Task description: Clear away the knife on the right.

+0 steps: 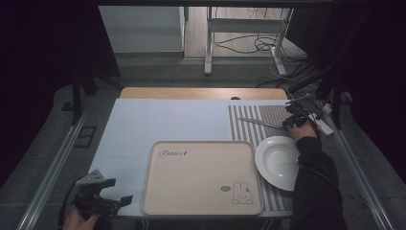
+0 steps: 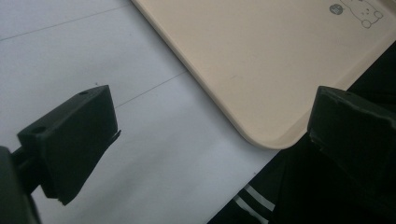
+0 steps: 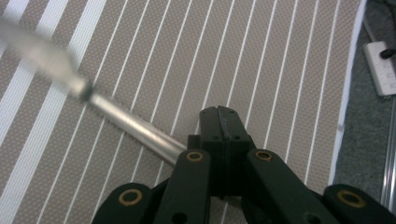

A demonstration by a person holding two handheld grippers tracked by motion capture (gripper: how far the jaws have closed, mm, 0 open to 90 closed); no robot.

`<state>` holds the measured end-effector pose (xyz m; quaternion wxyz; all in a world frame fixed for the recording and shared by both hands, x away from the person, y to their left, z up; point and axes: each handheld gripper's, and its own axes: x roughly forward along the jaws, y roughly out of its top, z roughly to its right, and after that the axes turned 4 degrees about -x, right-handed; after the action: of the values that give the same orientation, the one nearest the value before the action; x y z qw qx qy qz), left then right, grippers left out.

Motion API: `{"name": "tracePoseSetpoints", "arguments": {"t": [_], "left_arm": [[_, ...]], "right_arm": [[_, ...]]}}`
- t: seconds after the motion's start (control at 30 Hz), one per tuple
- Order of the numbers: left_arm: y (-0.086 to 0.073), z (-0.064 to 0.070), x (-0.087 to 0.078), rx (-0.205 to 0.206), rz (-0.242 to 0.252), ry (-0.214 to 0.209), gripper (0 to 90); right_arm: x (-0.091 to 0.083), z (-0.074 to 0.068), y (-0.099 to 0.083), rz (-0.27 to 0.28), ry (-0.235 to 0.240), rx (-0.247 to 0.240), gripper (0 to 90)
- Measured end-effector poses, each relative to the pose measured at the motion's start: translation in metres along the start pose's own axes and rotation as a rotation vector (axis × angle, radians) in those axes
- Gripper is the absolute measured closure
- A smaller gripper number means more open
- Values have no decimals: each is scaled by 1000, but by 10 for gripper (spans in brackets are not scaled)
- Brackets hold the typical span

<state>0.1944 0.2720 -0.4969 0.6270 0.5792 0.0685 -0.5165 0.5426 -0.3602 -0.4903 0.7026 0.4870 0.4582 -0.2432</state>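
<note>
Nearest, at the table's front left corner: left gripper [image 1: 125, 198], held in a hand [image 1: 76, 219], jaws spread wide and empty, hovering over the white tabletop [image 1: 143, 124] just off the tray's near left corner.

Beige tray [image 1: 201, 191]: flat, empty, printed with a rabbit drawing [image 1: 242, 193] and the word "Rabbit"; front centre of the table.

White deep plate [image 1: 277, 160]: empty, just beside the tray's right edge, resting on the striped placemat [image 1: 261, 129].

Right gripper [image 1: 288, 124]: far right, above the placemat beyond the plate, on a dark-sleeved forearm [image 1: 313, 182]. Jaws clenched together in the right gripper view, with the handle end of a metal utensil [image 3: 128, 122] caught at them.

Utensil: long, silver, reaching from the jaws leftward over the placemat stripes; far end blurred, so knife or otherwise cannot be told.

Floor beyond the table: cables [image 1: 253, 45] and a power strip [image 1: 325, 125].
</note>
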Motion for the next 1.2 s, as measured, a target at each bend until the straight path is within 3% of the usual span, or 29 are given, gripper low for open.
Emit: {"name": "tracePoseSetpoints", "arguments": {"t": [0.23,0.3,0.53,0.57,0.63,0.67,0.7,0.73,0.77,0.8,0.93,1.0,1.2], "left_arm": [[0,0,0,0,-3,2,17],[1,0,1,0,-4,3,18],[1,0,0,1,-5,2,18],[1,0,0,1,-5,2,18],[1,0,0,1,-4,2,18],[1,0,0,0,-5,1,18],[1,0,1,0,-5,1,18],[1,0,1,0,-4,0,18],[1,0,1,0,-4,1,18],[1,0,0,0,-4,1,18],[1,0,0,1,-4,1,18],[0,0,0,1,-2,1,18],[0,0,0,1,-2,0,18]], "right_arm": [[-13,-7,-18,-42,51,-50,900],[-17,-13,-23,-67,69,-83,900],[-20,-16,-24,-93,88,-110,900],[-23,-11,-21,-45,79,-87,826],[-25,-10,-20,-24,82,-74,789],[-27,-7,-17,-9,84,-58,713],[-30,-5,-12,-6,80,-46,580],[-30,-5,-12,-6,80,-46,580],[-30,-6,-9,-3,79,-43,525],[-31,-6,-6,-2,70,-45,416],[-29,-11,5,2,59,-35,120],[-26,-14,8,-9,53,-36,19],[-17,-22,17,-59,59,-61,0]]}}
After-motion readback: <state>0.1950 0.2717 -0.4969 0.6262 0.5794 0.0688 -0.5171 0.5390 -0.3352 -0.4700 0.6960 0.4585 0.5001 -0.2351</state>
